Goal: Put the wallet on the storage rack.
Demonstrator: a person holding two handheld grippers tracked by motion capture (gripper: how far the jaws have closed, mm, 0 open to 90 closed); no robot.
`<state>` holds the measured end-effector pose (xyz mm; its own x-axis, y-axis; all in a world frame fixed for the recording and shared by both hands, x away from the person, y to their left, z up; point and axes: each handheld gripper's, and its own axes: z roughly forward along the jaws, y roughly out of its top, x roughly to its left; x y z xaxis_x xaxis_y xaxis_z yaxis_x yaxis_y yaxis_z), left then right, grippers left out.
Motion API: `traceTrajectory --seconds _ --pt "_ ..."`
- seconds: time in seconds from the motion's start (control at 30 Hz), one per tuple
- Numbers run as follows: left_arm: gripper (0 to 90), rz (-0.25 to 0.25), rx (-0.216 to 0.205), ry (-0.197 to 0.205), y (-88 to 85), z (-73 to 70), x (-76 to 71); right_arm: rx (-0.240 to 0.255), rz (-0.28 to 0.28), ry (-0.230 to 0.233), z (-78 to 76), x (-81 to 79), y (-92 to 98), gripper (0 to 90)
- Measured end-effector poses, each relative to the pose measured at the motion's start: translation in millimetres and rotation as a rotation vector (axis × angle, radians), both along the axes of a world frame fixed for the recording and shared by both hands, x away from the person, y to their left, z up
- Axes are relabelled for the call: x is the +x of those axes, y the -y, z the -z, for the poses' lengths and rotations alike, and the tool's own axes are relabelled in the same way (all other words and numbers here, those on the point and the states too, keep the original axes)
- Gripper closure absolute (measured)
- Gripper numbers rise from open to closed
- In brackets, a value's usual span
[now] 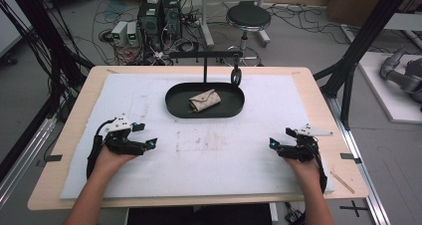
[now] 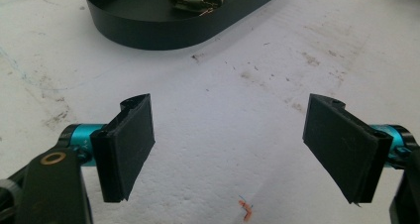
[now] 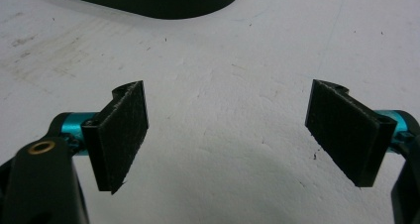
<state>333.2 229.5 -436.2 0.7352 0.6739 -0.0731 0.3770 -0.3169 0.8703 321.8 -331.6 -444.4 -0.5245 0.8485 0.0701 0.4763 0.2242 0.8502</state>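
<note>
The pouch [image 1: 204, 101], a small beige folded fabric piece with a flap, lies inside a black oval tray [image 1: 176, 105] at the far middle of the counter [image 1: 59, 135], roughly at the tray's centre and tilted a little. The tray rests on a white foam mat [image 1: 209, 160] that covers most of the counter; the mat carries faint brownish smudges near its middle. A black stand [image 1: 205, 65] rises just behind the tray, with a cross bar and a dark ring hanging from it over the tray's far right rim. The left gripper [image 1: 145, 135] sits on the near left of the mat, held by a hand [image 1: 112, 160], well apart from the tray; its fingers [image 2: 130, 144] are spread wide with nothing between them, and in the left gripper view the tray and part of the pouch show far ahead, while a tiny orange scrap [image 2: 246, 210] lies on the mat close below. The right gripper [image 1: 279, 138] sits on the near right, held by the other hand [image 1: 303, 168], its fingers [image 3: 121, 135] likewise spread and empty above bare mat, the tray's near wall at the top edge of its view.
</note>
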Motion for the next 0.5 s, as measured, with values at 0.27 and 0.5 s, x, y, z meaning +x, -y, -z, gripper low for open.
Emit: traceTrajectory --seconds 0.27,0.5 --pt "19.9 0.003 0.009 -0.009 3.3 4.4 0.8 -0.002 -0.005 -0.004 0.5 0.9 -0.6 17.2" --pt "20.0 0.008 0.007 -0.012 5.4 5.0 1.0 -0.007 0.000 -0.008 0.7 0.4 0.1 17.2"
